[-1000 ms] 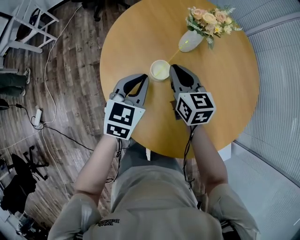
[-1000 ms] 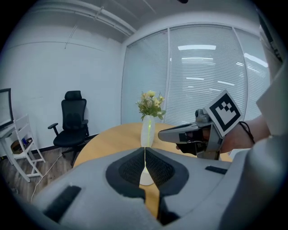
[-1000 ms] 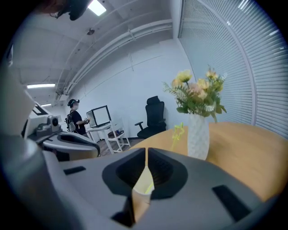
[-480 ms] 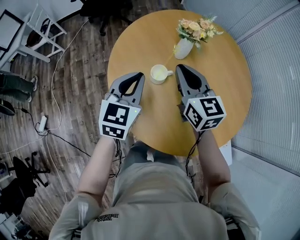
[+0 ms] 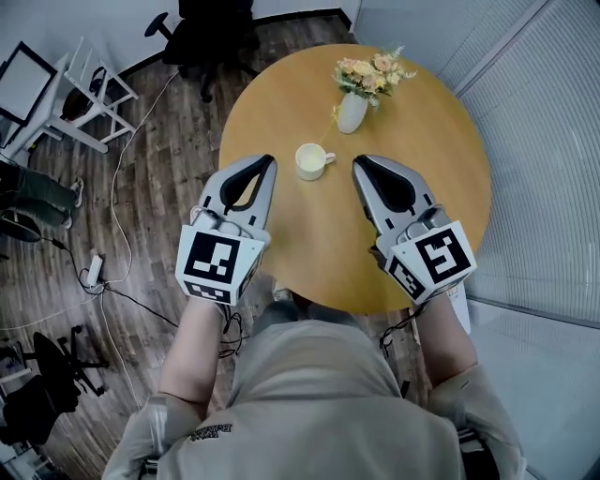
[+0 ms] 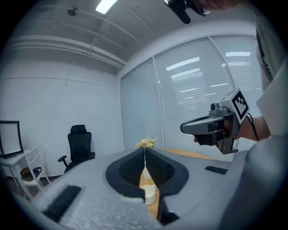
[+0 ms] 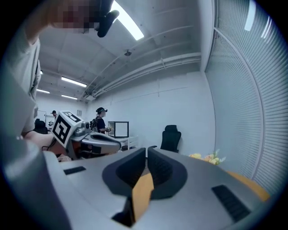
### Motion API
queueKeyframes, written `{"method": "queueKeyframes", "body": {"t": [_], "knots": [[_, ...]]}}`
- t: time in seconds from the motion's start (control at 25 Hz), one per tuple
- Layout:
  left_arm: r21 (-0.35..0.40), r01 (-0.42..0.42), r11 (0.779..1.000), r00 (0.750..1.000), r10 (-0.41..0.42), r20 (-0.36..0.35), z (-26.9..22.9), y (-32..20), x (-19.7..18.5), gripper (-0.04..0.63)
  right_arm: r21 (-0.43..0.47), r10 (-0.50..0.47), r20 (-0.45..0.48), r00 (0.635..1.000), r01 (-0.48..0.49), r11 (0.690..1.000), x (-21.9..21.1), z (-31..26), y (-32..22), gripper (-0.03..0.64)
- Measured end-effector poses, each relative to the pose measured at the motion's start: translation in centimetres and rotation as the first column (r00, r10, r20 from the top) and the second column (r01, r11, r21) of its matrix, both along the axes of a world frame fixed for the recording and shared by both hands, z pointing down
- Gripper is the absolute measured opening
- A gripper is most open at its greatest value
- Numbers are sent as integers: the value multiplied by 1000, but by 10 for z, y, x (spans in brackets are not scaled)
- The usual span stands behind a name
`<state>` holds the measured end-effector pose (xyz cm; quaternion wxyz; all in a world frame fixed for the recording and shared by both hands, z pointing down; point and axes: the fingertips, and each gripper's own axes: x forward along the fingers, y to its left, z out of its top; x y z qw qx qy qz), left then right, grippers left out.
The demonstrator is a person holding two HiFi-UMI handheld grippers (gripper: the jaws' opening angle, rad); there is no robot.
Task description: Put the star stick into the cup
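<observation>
A cream cup (image 5: 310, 160) with a handle stands near the middle of the round wooden table (image 5: 412, 141). No star stick shows in any view. My left gripper (image 5: 266, 160) hovers left of the cup, shut with nothing between its jaws. My right gripper (image 5: 360, 163) hovers right of the cup, also shut and empty. Both are held above the table, apart from the cup. In the left gripper view the cup (image 6: 149, 194) shows low between the closed jaws of the left gripper (image 6: 145, 152). In the right gripper view the right gripper (image 7: 146, 152) points over the table's wood.
A white vase (image 5: 352, 112) of flowers (image 5: 367, 72) stands behind the cup. The flowers (image 7: 207, 157) also show in the right gripper view. A black office chair (image 5: 214, 26), a white rack (image 5: 80, 94) and floor cables (image 5: 112, 272) lie left of the table. Window blinds (image 5: 534, 141) run along the right.
Both grippers have drawn back toward the person and spread away from the cup. The head view has risen and shows more of the room.
</observation>
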<state>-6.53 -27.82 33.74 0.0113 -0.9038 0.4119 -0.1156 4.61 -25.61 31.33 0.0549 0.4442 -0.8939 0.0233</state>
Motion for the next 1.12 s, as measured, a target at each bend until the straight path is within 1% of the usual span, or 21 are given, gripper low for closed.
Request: {"method": "queueKeyframes", "body": {"t": [0.16, 0.36, 0.48, 0.6, 0.72, 0.84, 1.0, 1.12], "knots": [[32, -9, 999, 999, 10, -35, -24, 23, 0, 23, 34, 7, 38, 999, -9, 999, 5, -26, 25, 34], [80, -9, 997, 999, 11, -35, -50, 51, 4, 23, 59, 25, 75, 997, -29, 998, 11, -50, 48, 34], [65, -20, 998, 998, 24, -63, -53, 66, 6, 23, 65, 21, 87, 996, -27, 998, 10, -54, 58, 34], [48, -36, 998, 997, 38, -60, -49, 77, 8, 23, 63, -2, 78, 997, -3, 998, 4, -53, 68, 34], [19, -62, 998, 994, 63, -85, -49, 89, 11, 23, 42, -26, 83, 996, 23, 999, -5, -48, 77, 34], [3, -76, 997, 994, 76, -79, -43, 95, 12, 23, 15, -41, 106, 994, 39, 999, -12, -40, 80, 34], [-9, -74, 997, 995, 74, -66, -34, 99, 9, 23, -10, -20, 120, 993, 22, 1000, -10, -30, 80, 32], [-18, -68, 997, 995, 67, -71, -34, 100, 7, 23, -22, -1, 115, 993, 4, 1000, -6, -27, 80, 32]]}}
